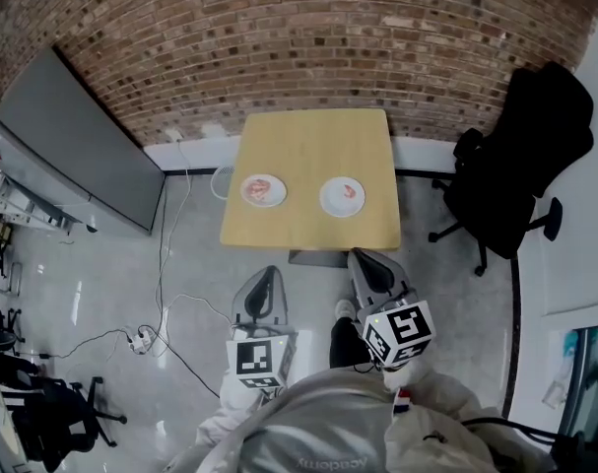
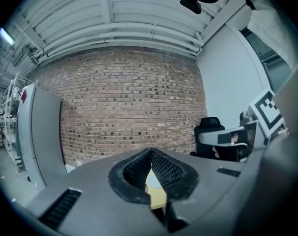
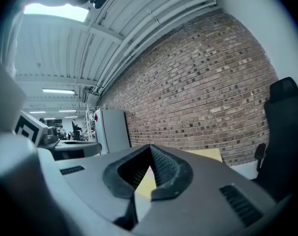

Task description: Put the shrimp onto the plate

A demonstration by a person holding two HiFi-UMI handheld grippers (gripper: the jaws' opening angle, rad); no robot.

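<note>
With both pairs of jaws clenched on nothing, the left gripper and right gripper hang short of the table. The shrimp looks small, soft and probably slippery, best pinched gently across its curled body. It lies well ahead on the right plate; more pink pieces sit on the left plate.

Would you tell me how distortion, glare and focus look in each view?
Head view: fisheye bows the brick wall; the glossy floor shows glare. Left gripper view: dark vignetted corners, the near left tool looks soft. Right gripper view: a ceiling light is blown out.
</note>
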